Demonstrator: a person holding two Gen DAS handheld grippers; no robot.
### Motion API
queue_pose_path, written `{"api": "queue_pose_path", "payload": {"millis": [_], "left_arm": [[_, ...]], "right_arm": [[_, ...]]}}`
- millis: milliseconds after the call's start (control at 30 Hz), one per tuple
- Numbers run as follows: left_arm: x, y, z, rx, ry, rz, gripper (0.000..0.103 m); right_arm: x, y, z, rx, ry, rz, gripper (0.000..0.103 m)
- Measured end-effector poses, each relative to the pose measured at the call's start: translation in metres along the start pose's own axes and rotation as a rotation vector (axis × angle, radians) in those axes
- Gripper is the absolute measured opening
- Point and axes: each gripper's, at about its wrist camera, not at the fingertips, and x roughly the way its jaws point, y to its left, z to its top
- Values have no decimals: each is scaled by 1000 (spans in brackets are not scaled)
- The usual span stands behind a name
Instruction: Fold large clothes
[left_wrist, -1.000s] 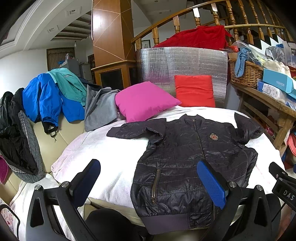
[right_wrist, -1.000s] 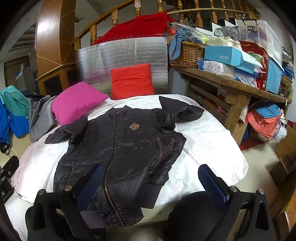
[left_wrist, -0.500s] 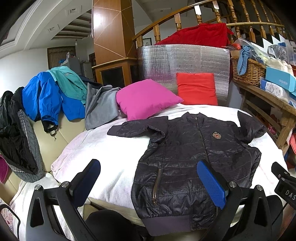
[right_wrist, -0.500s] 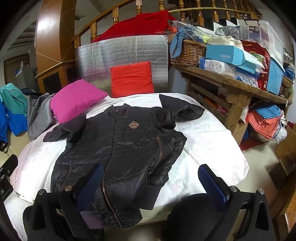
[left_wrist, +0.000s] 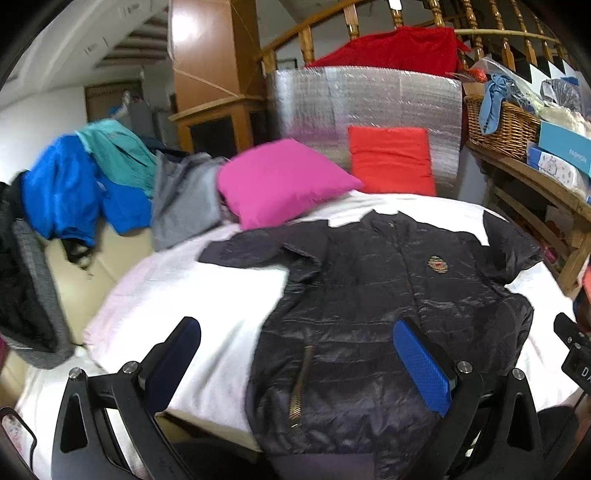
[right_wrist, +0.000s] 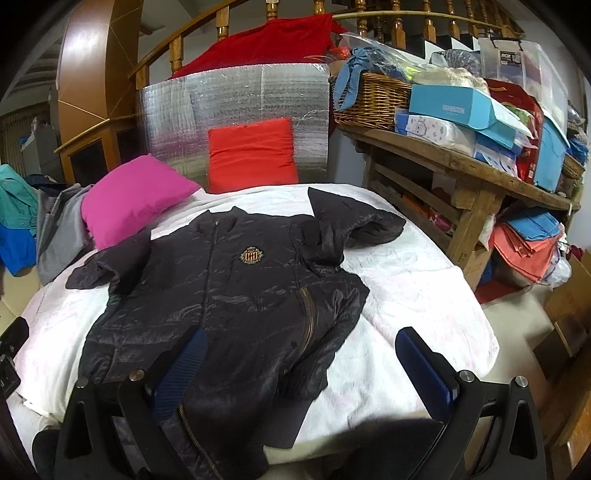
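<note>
We hold both grippers at the near edge of the bed, above the hem of the black jacket (right_wrist: 236, 302). The jacket lies front up and zipped on the white blanket (right_wrist: 417, 295), collar toward the far side, badge on the chest.

**Change since one second ago.** Both wrist views have closed in on the garment: it fills more of each view, and the left view shows motion blur. We judge this as the approach to the first grasp; no fold has begun.

**Gripper state.**
- Left gripper (left_wrist: 295, 365): jaws spread wide, holding nothing. Its right pad sits over the jacket's lower body, its left pad over bare blanket.
- Right gripper (right_wrist: 299, 373): jaws spread wide, holding nothing. Its left pad sits over the hem near the zip.

**Garment condition.** The left sleeve extends outward toward the pink cushion (left_wrist: 280, 181). The right sleeve is bunched and doubled back near the shoulder. We expect this sleeve to need straightening before it folds flat.
</note>
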Motion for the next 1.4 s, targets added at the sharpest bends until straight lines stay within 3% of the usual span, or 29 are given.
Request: {"api": "queue_pose_path", "payload": {"millis": [200, 267, 367, 500, 667, 867, 1000, 1067, 1100, 1167, 1300, 1400], "left_arm": [[78, -11, 35, -31, 58, -62, 103], [113, -19, 47, -44, 99, -75, 103], [162, -27, 57, -79, 172, -109, 103], [219, -32, 56, -153, 261, -155, 103], [250, -24, 43, -207, 242, -139, 103], [272, -17, 49, -188, 212, -130, 103], [283, -20, 53, -137, 203, -104, 103], [286, -21, 53, -120, 206, -103, 103], [288, -22, 55, -111, 209, -99, 103], [288, -21, 54, -101, 206, -92, 103], [288, -17, 60, -101, 186, -63, 103], [284, -12, 65, -102, 159, -36, 103]], "right_arm": [[65, -42, 27, 115, 24, 31, 103], [97, -60, 33, 159, 81, 46, 103], [148, -91, 40, 277, 137, 107, 103], [206, -136, 63, 448, 135, 214, 103], [284, -196, 61, 845, 175, 470, 103], [359, -232, 61, 1071, 243, 503, 100], [403, -246, 59, 1143, 290, 532, 86], [419, -247, 59, 1137, 306, 523, 62], [424, -247, 62, 1109, 316, 486, 36], [423, -243, 69, 1052, 308, 433, 21], [388, -224, 105, 892, 211, 386, 16], [348, -190, 135, 746, 114, 454, 16]]}}
